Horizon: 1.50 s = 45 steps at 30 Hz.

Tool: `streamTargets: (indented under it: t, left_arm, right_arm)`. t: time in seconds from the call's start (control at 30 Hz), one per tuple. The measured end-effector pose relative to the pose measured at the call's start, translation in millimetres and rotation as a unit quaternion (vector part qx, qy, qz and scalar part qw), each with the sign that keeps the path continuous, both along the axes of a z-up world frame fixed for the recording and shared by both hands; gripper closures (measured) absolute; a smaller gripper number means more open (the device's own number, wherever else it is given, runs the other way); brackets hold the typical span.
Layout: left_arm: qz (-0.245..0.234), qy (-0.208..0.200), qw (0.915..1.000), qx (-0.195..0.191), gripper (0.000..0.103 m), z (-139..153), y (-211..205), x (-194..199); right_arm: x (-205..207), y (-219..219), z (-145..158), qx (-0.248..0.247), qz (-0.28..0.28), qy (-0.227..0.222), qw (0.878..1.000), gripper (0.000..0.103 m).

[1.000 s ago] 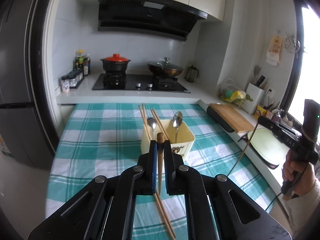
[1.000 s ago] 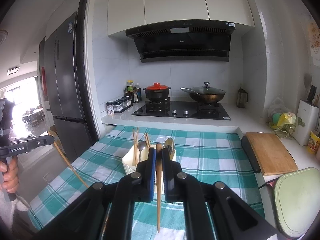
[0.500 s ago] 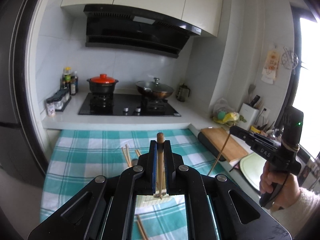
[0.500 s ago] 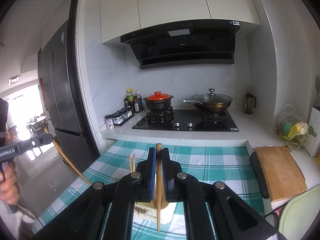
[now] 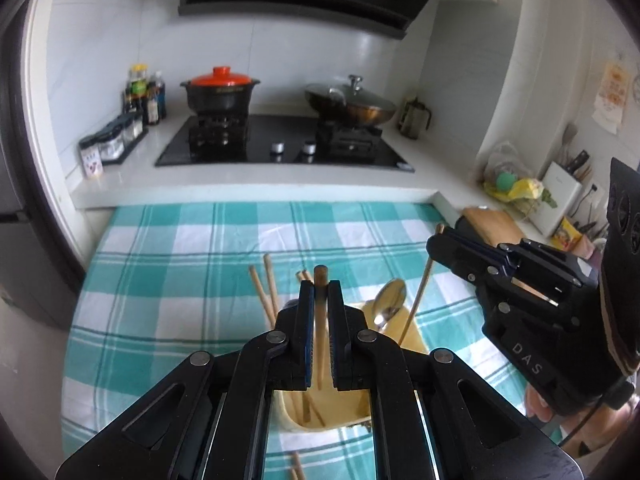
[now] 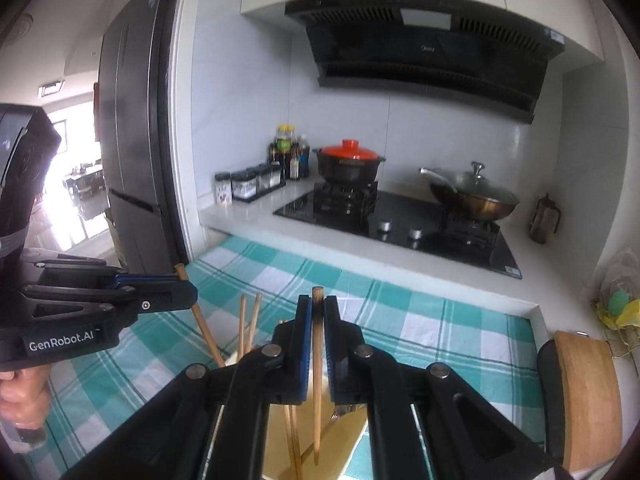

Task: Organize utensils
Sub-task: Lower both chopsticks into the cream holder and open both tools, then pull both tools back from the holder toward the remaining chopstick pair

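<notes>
Both grippers are over the yellow holder now, each with a chopstick pinched upright between its jaws. The left gripper is nearly closed on its chopstick, gripped close to the top with the tip hanging down inside the holder. The right gripper is the same story: jaws narrowed onto a chopstick near the upper end, lower tip down in the holder's mouth.

The holder sits on the checked cloth over the worktop, already carrying other chopsticks and a spoon standing bowl-up.

These sticks look light, stiff and smooth, so likely to swivel or slip in a narrow pinch; a hold near the top lets them hang plumb, which suits a straight drop.

Crowding is the worry. The spoon and the leaning chopsticks fill the opening, and the two grippers are close beside each other, so they could knock. One more chopstick lies on the cloth just in front of the holder. Stove, red-lidded pot and cutting board stand well apart.
</notes>
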<state>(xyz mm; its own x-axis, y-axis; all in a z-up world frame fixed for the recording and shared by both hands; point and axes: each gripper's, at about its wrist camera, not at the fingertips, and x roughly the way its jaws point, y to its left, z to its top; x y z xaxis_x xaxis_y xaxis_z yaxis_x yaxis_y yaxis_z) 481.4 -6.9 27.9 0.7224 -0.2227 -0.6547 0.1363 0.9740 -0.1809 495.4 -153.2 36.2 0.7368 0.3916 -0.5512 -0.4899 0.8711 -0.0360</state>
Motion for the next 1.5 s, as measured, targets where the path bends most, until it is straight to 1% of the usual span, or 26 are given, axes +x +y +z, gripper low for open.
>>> streamTargets:
  t: [0.1,0.13,0.17,0.2,0.23,0.27,0.33,0.4,0.47,0.5,0.57,0.63,0.73,0.83,0.9,0.97,1.1,1.17,1.23,1.37,1.5]
  left_arm:
    - [-0.001,0.023,0.9997,0.005,0.098,-21.0,-3.7,16.4]
    - [0.004,0.030,0.9995,0.005,0.097,-25.1,-3.5,20.7]
    - [0.008,0.038,0.9993,0.000,0.091,-27.8,-1.9,23.4]
    - [0.011,0.044,0.9989,-0.012,0.085,-28.7,1.1,24.1]
    - [0.014,0.046,0.9986,-0.023,0.068,-27.2,4.9,22.6]
    - [0.017,0.042,0.9985,-0.031,0.055,-24.0,8.9,18.6]
    - [0.020,0.030,0.9991,-0.023,0.045,-15.9,16.9,5.5]
    - [0.015,0.027,0.9995,-0.008,0.043,-9.8,26.5,-14.4]
    - [0.006,0.032,0.9994,0.008,0.036,-7.8,37.4,-42.2]
    - [-0.001,0.034,0.9993,0.017,0.034,-8.0,42.7,-58.7]
    - [-0.016,0.035,0.9986,0.037,0.027,-11.9,52.3,-96.8]
    - [-0.024,0.037,0.9975,0.056,0.023,-21.1,58.6,-136.3]
    - [-0.033,0.049,0.9959,0.069,0.021,-42.1,57.7,-188.8]
    - [-0.038,0.055,0.9960,0.059,0.021,-65.8,46.2,-230.7]
    - [-0.037,0.052,0.9967,0.049,0.020,-80.6,34.4,-251.4]
    - [-0.034,0.052,0.9973,0.038,0.020,-94.7,22.4,-266.4]
    - [-0.030,0.071,0.9971,0.002,0.020,-121.5,10.0,-283.3]
    - [-0.025,0.081,0.9964,-0.002,0.020,-130.2,9.7,-289.6]
    - [-0.021,0.086,0.9961,0.002,0.020,-134.5,12.7,-296.7]
    - [0.000,0.074,0.9971,0.016,0.020,-132.2,26.5,-309.6]
    - [0.023,0.058,0.9979,0.014,0.018,-127.8,39.6,-320.0]
  right_arm:
    - [18.3,6.8,-21.9,-0.003,-0.010,0.032,0.999,0.096]
    - [23.6,7.7,-26.8,0.000,-0.015,0.043,0.999,0.093]
    - [28.2,7.4,-29.6,0.004,-0.023,0.050,0.998,0.078]
    - [28.6,5.2,-29.7,0.014,-0.032,0.052,0.998,0.069]
    - [26.5,1.7,-27.5,0.030,-0.037,0.049,0.998,0.058]
    - [22.5,-2.3,-24.0,0.044,-0.038,0.048,0.997,0.057]
    - [11.6,-9.8,-16.9,0.061,-0.038,0.049,0.996,0.057]
    - [-7.5,-19.7,-11.7,0.069,-0.039,0.053,0.995,0.057]
    - [-34.5,-28.3,-11.2,0.065,-0.032,0.065,0.995,0.057]
    - [-50.9,-32.2,-12.8,0.059,-0.024,0.072,0.995,0.057]
    - [-88.9,-39.3,-22.0,0.035,-0.010,0.086,0.996,0.057]
    - [-130.2,-45.9,-38.8,0.011,-0.001,0.101,0.995,0.057]
    - [-190.5,-52.1,-71.8,-0.030,0.011,0.126,0.992,0.057]
    - [-244.5,-51.4,-101.9,-0.075,0.005,0.124,0.989,0.057]
    - [-269.9,-51.9,-116.9,-0.076,-0.003,0.130,0.989,0.057]
    - [-287.8,-54.0,-127.6,-0.061,-0.013,0.136,0.989,0.057]
    - [-309.2,-62.9,-143.2,-0.013,-0.052,0.149,0.987,0.057]
    - [-313.9,-68.3,-149.9,0.012,-0.070,0.163,0.984,0.057]
    - [-316.7,-72.3,-155.1,0.032,-0.082,0.173,0.981,0.057]
    - [-316.8,-68.9,-163.3,0.028,-0.094,0.184,0.978,0.057]
    - [-317.4,-59.5,-167.9,0.034,-0.093,0.192,0.976,0.057]
